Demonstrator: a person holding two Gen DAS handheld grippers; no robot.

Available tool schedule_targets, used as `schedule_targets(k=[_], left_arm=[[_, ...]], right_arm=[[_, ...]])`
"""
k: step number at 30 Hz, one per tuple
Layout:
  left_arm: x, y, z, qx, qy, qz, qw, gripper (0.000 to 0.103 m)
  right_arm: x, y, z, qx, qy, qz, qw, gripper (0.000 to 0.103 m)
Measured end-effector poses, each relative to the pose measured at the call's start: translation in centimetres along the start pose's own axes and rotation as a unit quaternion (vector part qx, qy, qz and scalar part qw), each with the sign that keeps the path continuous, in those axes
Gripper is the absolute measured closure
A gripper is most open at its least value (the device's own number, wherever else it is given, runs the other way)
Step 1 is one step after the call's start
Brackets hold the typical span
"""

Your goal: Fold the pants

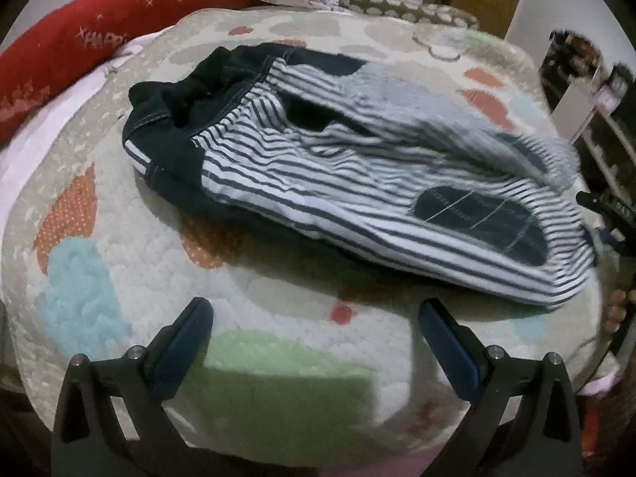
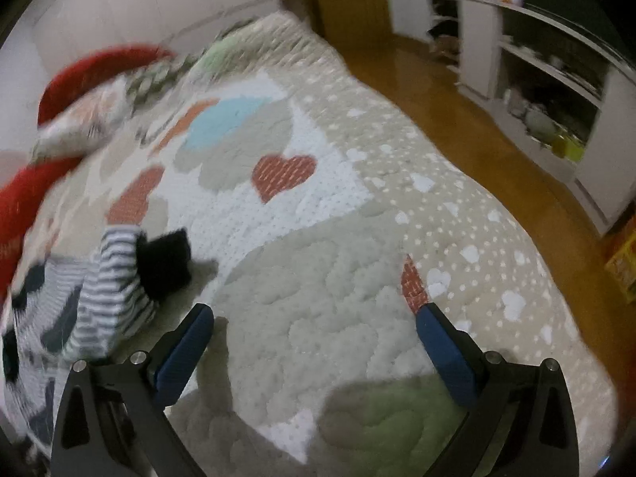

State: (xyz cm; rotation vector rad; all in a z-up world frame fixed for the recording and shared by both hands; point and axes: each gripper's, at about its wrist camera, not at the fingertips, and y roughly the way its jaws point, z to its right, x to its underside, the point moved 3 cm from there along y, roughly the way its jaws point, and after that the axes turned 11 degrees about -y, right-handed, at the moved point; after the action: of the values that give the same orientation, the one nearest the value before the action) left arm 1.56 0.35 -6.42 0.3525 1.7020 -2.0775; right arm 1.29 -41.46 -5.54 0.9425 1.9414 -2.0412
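The striped pants [image 1: 357,183] are laid on the quilt [image 1: 119,238], with the long axis running from the dark waistband [image 1: 179,111] at the far left to the leg ends at the near right. In the right wrist view the pants [image 2: 107,286] are seen at the left edge. The left gripper [image 1: 316,342] is held over bare quilt, jaws wide apart and empty; the right gripper [image 2: 316,342] is the same. A red pillow [image 1: 79,39], wooden floor [image 2: 457,119] and white shelves [image 2: 556,79] are seen around.

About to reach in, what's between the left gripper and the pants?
Only bare quilt separates the left gripper from the striped pants, in the left wrist view.
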Motion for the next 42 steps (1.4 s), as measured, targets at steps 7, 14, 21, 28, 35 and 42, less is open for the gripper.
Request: schedule_targets(k=[7, 14, 21, 28, 35, 42], left_arm=[[-0.5, -2.6, 0.7, 0.035, -0.015, 0.037, 0.9986, 0.000], [-1.3, -5.3, -1.2, 0.026, -0.035, 0.072, 0.9965, 0.000], [-2.1, -5.8, -3.3, 0.018, -0.061, 0.077, 0.9950, 0.000], [-2.3, -5.6, -3.6, 0.020, -0.056, 0.081, 0.9949, 0.000], [-2.7, -4.8, -3.6, 0.021, -0.067, 0.065, 0.9954, 0.000], [-3.5, -6.0, -5.4, 0.000, -0.088, 0.087, 0.9923, 0.000]], right_arm=[[0.2, -3.0, -2.4, -0.210, 0.058, 0.034, 0.975, 0.020], [-3.4, 2.3, -7.4, -0.208, 0.037, -0.021, 0.977, 0.089], [-10.0, -0.7, -8.9, -0.142, -0.021, 0.056, 0.988, 0.080], [-5.7, -3.2, -8.7, -0.164, -0.050, 0.040, 0.984, 0.036], [4.3, -2.8, -10.1, -0.229, -0.044, -0.032, 0.972, 0.036], [2.7, -3.2, -8.8, -0.278, -0.006, -0.020, 0.960, 0.086]])
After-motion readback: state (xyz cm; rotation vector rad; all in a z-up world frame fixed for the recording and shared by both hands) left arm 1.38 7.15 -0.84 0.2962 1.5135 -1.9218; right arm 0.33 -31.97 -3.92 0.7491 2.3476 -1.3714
